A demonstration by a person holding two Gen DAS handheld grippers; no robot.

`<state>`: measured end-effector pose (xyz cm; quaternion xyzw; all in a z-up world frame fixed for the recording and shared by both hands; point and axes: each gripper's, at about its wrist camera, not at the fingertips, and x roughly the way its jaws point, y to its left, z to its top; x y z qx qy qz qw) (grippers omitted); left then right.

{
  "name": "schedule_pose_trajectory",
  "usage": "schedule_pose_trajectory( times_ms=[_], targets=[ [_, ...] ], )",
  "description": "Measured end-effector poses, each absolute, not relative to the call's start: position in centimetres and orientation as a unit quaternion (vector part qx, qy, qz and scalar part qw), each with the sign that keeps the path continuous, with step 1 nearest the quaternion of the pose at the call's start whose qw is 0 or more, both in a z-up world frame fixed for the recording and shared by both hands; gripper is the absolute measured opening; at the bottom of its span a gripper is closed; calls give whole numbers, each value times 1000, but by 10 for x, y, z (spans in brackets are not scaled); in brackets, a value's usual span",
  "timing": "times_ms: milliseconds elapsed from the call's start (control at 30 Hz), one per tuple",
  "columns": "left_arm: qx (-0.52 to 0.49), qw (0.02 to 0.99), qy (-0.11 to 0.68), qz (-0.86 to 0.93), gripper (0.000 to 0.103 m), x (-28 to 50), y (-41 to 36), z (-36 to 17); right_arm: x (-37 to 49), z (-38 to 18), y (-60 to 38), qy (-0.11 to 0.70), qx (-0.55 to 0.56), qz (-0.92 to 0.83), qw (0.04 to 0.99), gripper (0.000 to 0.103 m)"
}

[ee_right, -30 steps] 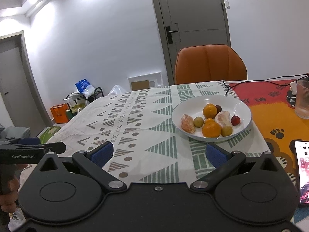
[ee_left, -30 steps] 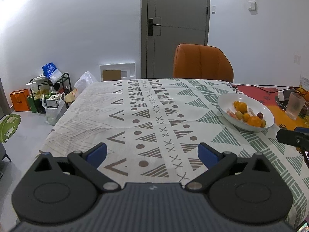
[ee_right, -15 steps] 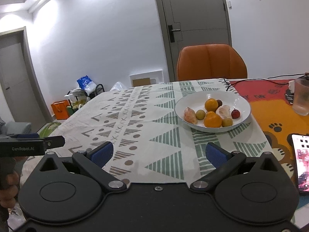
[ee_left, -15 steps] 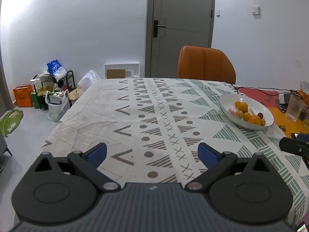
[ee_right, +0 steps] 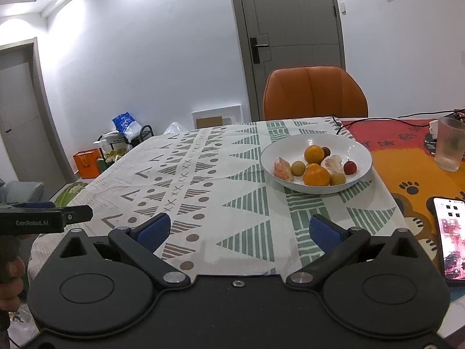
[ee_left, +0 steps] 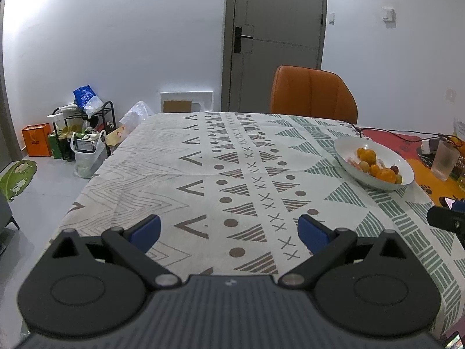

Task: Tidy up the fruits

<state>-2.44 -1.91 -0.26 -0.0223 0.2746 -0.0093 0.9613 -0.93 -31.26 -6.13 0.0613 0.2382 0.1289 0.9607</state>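
Your left gripper (ee_left: 229,231) and right gripper (ee_right: 238,229) both hover over the near edge of the patterned tablecloth (ee_right: 221,174), jaws spread wide and holding nothing. The white bowl (ee_right: 360,157) sits far right on the cloth, holding two oranges (ee_right: 316,175), peeled segments, small greenish fruits and a red one. A phone (ee_right: 450,238) lies near right.

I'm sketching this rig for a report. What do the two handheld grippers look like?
Both the left gripper and right gripper are matte black with round pivot housings, silver screws and blue pads. The left body is ribbed grey and carries white "GenRobot.AI" lettering.
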Motion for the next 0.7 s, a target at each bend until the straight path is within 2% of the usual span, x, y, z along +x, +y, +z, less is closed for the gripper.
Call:
schedule_pose_trajectory(
  times_ms=[700],
  targets=[
    [-24, 961, 275, -14, 100, -28, -19, -3, -11, -64, -308, 240, 60, 130, 960, 103]
  ],
)
